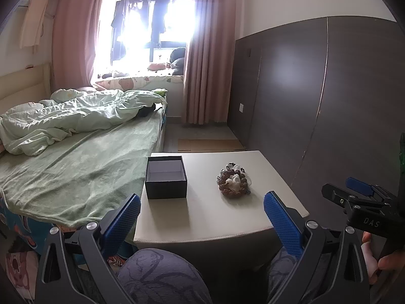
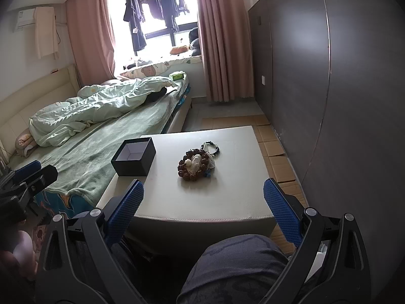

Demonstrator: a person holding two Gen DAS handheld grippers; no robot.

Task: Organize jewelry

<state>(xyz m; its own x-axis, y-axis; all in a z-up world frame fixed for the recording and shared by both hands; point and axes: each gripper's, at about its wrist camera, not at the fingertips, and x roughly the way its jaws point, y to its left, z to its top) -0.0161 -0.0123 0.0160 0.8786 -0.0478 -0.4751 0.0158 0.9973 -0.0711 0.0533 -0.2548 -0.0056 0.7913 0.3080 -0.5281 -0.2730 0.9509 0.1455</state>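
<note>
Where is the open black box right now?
In both views the open black box sits at the white table's far left corner beside the bed, left of the bead pile.

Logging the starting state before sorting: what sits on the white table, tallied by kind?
Open black square box with a pale lining: 1
Brown beaded bracelet, coiled around a whitish piece: 1
Dark-and-pale bead strand behind it: 1
Whitish piece in the pile's middle: 1, kind unclear
Total on the white table: 4, though the heap may hide more.

On the square white table (image 1: 220, 217), a lidless black cardboard box (image 1: 166, 177) sits left of the heaped brown bead bracelets (image 1: 233, 179), well apart.
</note>
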